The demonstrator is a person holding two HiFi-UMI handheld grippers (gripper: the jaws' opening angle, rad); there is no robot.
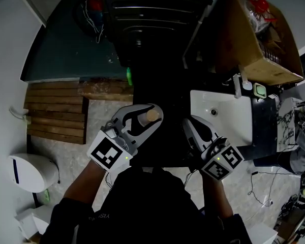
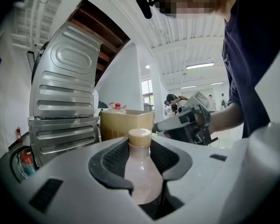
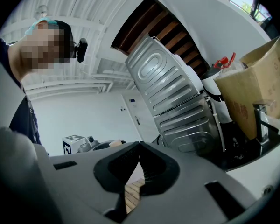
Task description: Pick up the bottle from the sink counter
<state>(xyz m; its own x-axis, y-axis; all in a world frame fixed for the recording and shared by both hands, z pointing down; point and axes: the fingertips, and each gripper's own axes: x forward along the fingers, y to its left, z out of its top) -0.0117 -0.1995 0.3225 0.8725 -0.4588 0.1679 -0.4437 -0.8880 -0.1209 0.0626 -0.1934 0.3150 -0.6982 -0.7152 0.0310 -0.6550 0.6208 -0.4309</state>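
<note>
White rectangular sink basin (image 1: 221,117), at right, set in a dark sink counter (image 1: 264,131); a chrome tap (image 1: 237,85) and a small green-edged white object (image 1: 260,90) stand at its far edge. Pale stone-patterned floor (image 1: 91,126) bears a brown slatted wooden platform (image 1: 56,113) at left and black cables (image 1: 264,187) at near right.

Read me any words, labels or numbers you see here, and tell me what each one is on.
Cardboard box: red print, too blurred to read.
Dark shirt: pale lettering, too faint to read.
Bottle: no label visible.
</note>
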